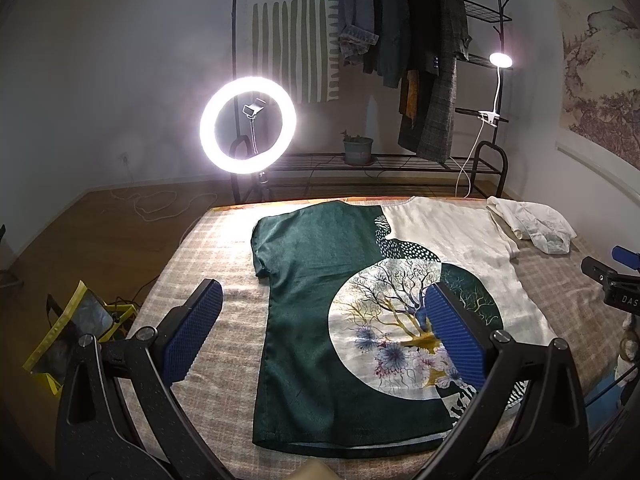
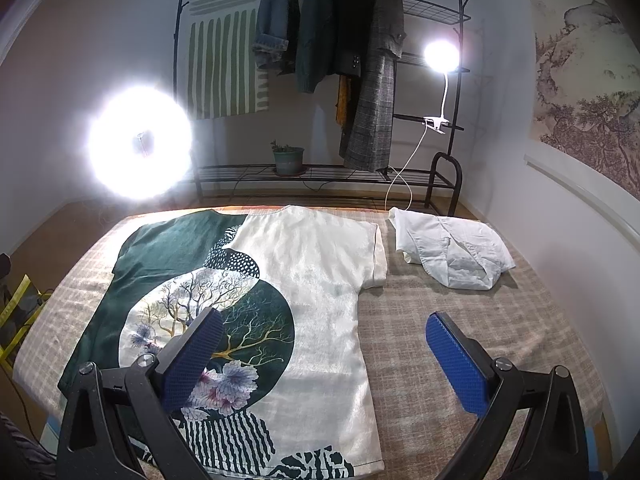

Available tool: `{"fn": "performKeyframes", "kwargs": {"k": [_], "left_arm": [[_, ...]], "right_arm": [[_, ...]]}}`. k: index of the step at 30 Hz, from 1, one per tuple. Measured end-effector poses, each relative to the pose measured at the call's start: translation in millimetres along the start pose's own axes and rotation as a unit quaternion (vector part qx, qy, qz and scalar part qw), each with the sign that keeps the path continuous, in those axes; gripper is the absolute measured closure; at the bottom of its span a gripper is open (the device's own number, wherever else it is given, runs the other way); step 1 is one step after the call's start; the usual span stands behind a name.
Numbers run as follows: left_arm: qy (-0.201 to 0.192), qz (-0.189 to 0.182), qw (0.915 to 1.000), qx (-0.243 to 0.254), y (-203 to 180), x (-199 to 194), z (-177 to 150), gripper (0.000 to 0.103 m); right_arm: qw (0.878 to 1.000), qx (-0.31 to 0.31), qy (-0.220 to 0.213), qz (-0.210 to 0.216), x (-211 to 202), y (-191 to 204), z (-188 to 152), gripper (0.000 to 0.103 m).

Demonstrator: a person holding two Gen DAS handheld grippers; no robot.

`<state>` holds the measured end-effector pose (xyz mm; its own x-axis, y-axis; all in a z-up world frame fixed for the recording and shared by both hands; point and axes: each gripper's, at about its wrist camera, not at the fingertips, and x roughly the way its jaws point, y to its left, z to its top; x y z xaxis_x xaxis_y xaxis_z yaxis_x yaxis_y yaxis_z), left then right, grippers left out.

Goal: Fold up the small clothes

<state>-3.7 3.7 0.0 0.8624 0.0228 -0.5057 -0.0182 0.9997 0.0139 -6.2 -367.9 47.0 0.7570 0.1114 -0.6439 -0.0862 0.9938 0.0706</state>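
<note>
A green and cream T-shirt with a tree print (image 1: 320, 320) lies spread flat on the checked table cover, its collar at the far side; it also shows in the right wrist view (image 2: 320, 280). My left gripper (image 1: 324, 312) is open and empty above the shirt's left half, its blue pads (image 1: 192, 332) wide apart. My right gripper (image 2: 324, 344) is open and empty above the shirt's right hem side. Part of the right gripper shows at the left wrist view's right edge (image 1: 612, 280). A crumpled white garment (image 2: 452, 252) lies at the far right of the table.
The checked table cover (image 2: 440, 340) ends at a far edge near a lit ring light (image 1: 248, 124). Behind stand a black clothes rack with hanging coats (image 1: 404, 40), a clip lamp (image 2: 440, 56) and a potted plant (image 1: 358, 150). A yellow-trimmed bag (image 1: 76, 328) sits on the floor at left.
</note>
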Motion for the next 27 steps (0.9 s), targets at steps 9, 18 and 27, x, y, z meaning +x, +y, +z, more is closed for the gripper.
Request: {"fn": "performKeyframes", "kwargs": {"k": [9, 18, 27], "left_arm": [[0.0, 0.0, 1.0, -0.001, 0.2, 0.2, -0.3, 0.0], [0.0, 0.0, 1.0, -0.001, 0.9, 0.6, 0.4, 0.0], [0.0, 0.001, 1.0, -0.001, 1.7, 0.7, 0.5, 0.0]], "right_arm": [[1.0, -0.001, 0.0, 0.001, 0.8, 3.4, -3.7, 0.0], [1.0, -0.001, 0.001, 0.001, 0.6, 2.8, -3.1, 0.0], [1.0, -0.001, 0.001, 0.001, 0.5, 2.6, -2.8, 0.0]]}}
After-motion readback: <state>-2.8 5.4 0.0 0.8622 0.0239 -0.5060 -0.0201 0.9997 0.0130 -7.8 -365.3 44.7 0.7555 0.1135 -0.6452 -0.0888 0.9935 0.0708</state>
